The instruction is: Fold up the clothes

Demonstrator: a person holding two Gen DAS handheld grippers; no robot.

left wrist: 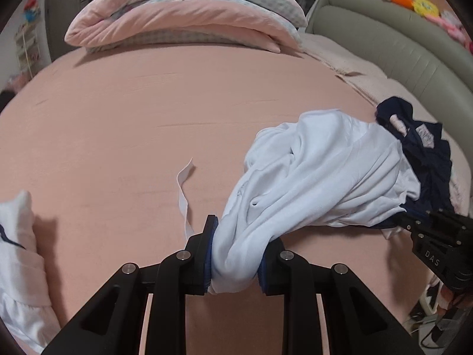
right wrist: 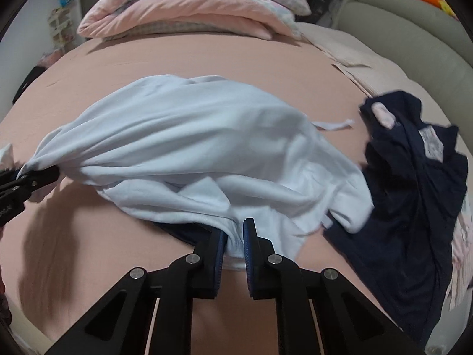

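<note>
1. Gripping a thick bunch of white cloth between its blue pads, the left tool (left wrist: 235, 254) is clenched on one end of the white garment (left wrist: 310, 171).
2. At the other end, the right tool (right wrist: 235, 244) is closed on a fold of the same garment, with white fabric pinched between its two fingers.
3. In the left wrist view the right tool shows as a black body at the right edge, its tip buried in the cloth's lower edge.
4. In the right wrist view the left tool appears at the left edge, with the garment gathered to a point in it.
5. Between the two tools the white garment hangs rumpled and stretched over the pink bed sheet (left wrist: 133, 124); how much of it touches the sheet I cannot tell.
6. A narrow white strap (left wrist: 184, 195) trails from the garment near the left tool and lies curled on the sheet.
7. Beside the garment's right end lies a crumpled dark navy garment (right wrist: 414, 195), partly under the white cloth, with a small pale label showing.
8. A folded pink quilt (left wrist: 189, 14) sits at the far side of the bed.
9. Along the right side runs a padded grey-green headboard (left wrist: 414, 47).
10. More white cloth (left wrist: 17, 251) lies at the left edge of the left wrist view.
</note>
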